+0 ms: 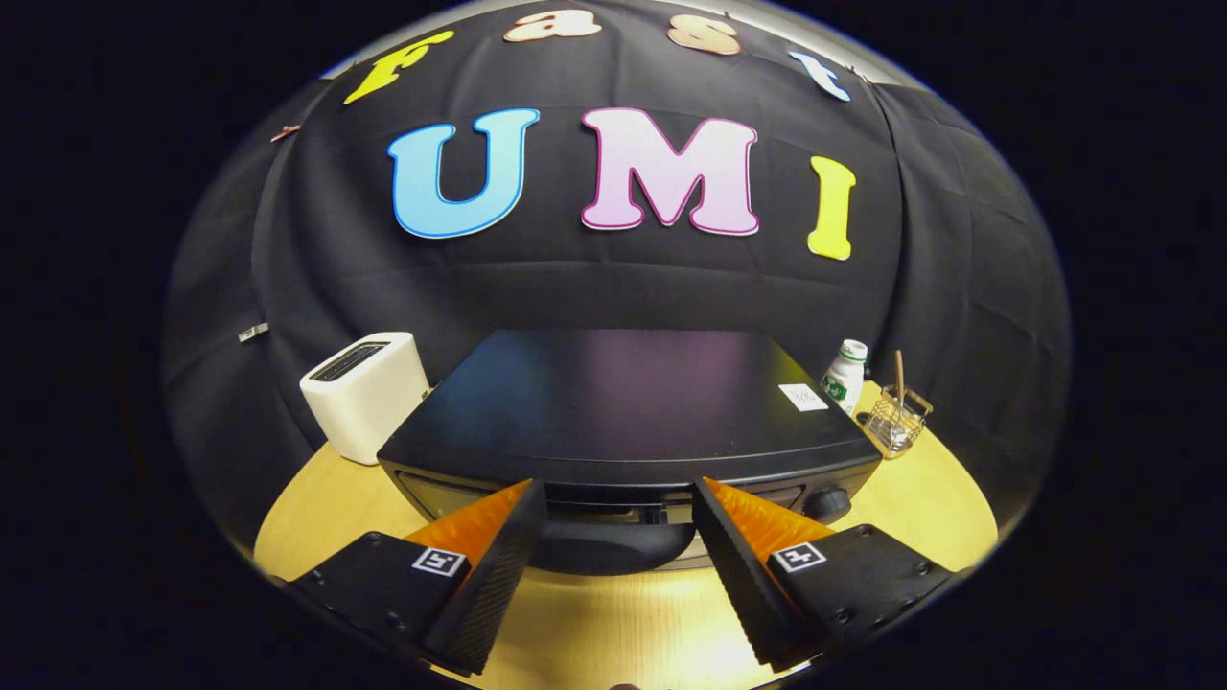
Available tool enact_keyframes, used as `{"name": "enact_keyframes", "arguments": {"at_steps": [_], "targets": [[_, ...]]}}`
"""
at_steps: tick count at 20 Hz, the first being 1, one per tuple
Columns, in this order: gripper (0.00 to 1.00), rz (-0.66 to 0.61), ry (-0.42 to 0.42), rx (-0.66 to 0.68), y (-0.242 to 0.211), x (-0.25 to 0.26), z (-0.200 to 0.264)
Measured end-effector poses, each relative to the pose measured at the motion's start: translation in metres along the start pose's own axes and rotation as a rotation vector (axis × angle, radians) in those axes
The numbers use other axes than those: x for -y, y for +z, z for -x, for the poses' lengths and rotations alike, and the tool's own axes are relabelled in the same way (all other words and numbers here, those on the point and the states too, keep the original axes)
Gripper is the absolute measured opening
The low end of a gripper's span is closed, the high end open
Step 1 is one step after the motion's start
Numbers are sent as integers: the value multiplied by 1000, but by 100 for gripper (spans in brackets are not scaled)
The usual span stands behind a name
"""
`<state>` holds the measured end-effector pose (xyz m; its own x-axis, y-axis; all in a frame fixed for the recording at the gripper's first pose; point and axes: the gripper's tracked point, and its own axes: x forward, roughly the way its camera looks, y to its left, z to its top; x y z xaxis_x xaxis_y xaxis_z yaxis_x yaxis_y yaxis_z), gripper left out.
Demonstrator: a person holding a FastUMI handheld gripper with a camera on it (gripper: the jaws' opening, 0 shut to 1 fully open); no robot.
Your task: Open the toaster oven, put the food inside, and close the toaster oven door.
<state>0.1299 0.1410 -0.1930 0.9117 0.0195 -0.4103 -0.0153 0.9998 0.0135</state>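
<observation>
On light wood table [920,498] w/ black cloth wall behind: black toaster oven [623,402], door closed, handle [609,546] between spread, empty gripper [618,498] fingers; white toaster [366,393] beside it.

Black toaster oven [628,407], door shut, on table.

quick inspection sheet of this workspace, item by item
surface: round wooden table, bare in front of the oven
job's things: black toaster oven, door shut, handle between the fingers; food not seen
clutter: white toaster left of the oven; white bottle and glass holder with a stick to its right
grippers: gripper open, fingers either side of the handle, not pressing on it
cables: nothing seen
surroundings: black cloth wall behind the table
</observation>
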Motion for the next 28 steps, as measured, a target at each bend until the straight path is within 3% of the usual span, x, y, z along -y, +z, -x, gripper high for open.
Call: {"name": "enact_keyframes", "arguments": {"at_steps": [14, 24, 28], "targets": [[99, 57, 25, -44, -56, -1, 59], [99, 101, 71, -334, -162, 14, 80], [99, 109, 76, -345, -177, 32, 106]]}}
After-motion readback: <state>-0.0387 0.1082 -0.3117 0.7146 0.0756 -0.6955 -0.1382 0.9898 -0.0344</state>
